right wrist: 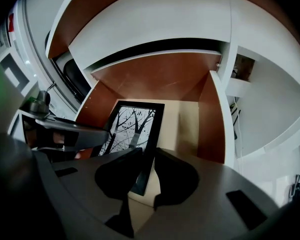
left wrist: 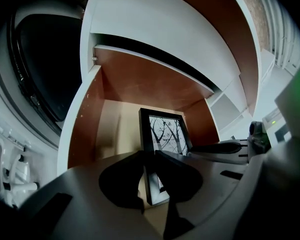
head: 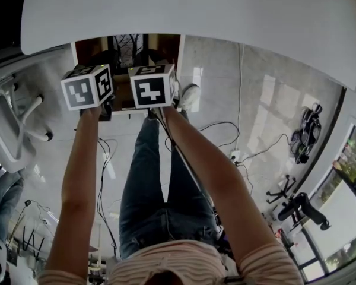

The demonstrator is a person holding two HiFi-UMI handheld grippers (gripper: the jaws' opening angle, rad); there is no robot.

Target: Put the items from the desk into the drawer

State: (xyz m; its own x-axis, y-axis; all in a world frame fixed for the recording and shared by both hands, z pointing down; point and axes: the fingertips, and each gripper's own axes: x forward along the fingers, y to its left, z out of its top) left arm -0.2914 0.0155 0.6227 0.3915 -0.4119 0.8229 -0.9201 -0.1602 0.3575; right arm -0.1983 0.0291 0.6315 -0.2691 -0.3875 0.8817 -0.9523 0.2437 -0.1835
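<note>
A black picture frame (left wrist: 165, 131) with a bare-tree print is held over the cream bottom of the open brown drawer (left wrist: 82, 129), between both grippers. My left gripper (left wrist: 151, 176) is shut on the frame's left edge. My right gripper (right wrist: 146, 168) is shut on the frame's (right wrist: 132, 126) right edge. In the head view the two marker cubes (head: 87, 88) (head: 152, 86) sit side by side in front of the drawer (head: 75, 52), hiding the jaws; the frame (head: 130, 46) shows beyond them. Each gripper view shows the other gripper off to the side.
The white desk top (head: 196, 10) overhangs the drawer. The drawer's right wall (right wrist: 212, 119) stands close beside the frame. A white office chair (head: 6, 129) is at the left. Cables (head: 225, 129) lie on the floor, and black chairs (head: 305, 132) stand at the right.
</note>
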